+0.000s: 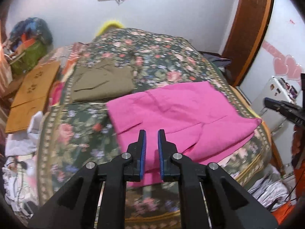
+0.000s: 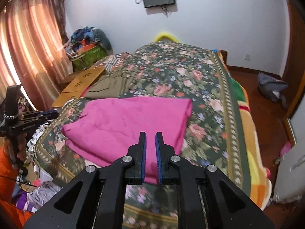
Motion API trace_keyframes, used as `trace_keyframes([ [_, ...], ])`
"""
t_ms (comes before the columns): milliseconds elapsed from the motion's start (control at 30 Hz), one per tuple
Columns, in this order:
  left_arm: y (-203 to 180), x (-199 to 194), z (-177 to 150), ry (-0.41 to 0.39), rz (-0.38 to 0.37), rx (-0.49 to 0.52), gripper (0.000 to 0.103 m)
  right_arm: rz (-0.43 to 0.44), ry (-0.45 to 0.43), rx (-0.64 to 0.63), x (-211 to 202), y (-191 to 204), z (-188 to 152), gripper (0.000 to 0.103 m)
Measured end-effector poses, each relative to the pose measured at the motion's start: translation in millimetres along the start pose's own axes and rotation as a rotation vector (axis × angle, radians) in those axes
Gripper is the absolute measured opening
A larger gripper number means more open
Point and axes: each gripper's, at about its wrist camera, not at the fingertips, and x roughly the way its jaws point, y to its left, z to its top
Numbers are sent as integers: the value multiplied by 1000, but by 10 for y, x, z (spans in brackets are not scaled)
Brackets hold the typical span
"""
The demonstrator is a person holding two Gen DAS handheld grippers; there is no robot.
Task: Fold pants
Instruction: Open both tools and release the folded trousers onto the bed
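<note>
Pink pants (image 1: 177, 112) lie folded; each hand-held gripper's jaws slightly apart, empty; lettering unreadable.

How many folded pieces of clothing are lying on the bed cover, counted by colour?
Pink: 1, the pink pants nearest the grippers.
Olive green: 1, the olive pants farther back on the bed cover.
Total: 2

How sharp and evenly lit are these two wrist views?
Left wrist: fisheye bends the door frame; floral bedspread smeared by motion, pink pants soft. Right wrist: backlit curtain glows bright; bedspread blurred near the right gripper.
</note>
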Motion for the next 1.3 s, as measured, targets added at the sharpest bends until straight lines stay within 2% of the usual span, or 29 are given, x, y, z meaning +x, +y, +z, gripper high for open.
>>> trace_keyframes([
  [167,-214,357,-59,66,-56,7,10,42,47,-1,319,124,-37,18],
  [433,-216,588,-407,134,-58,4,14,66,209,-2,682,116,-403,18],
  [600,-175,584,-505,117,-71,-21,14,80,197,29,640,95,-506,19],
  [767,-130,490,-374,126,-66,3,16,72,214,2,628,124,-446,20],
  [833,-59,417,-265,105,-39,-2,16,59,206,3,612,91,-384,25],
  [900,33,381,-154,91,-17,-9,16,35,173,9,558,32,-305,36],
  [933,82,377,-96,85,-2,-13,16,21,152,13,529,-7,-257,38],
  [1033,258,424,67,73,59,-28,19,-11,113,17,491,-121,-111,38],
  [1067,324,458,122,71,71,-40,23,-25,100,21,489,-165,-59,38],
  [1167,504,583,252,68,95,-77,29,-56,78,29,535,-296,97,38],
  [1300,731,788,383,91,111,-122,30,-96,64,19,638,-419,264,38],
])
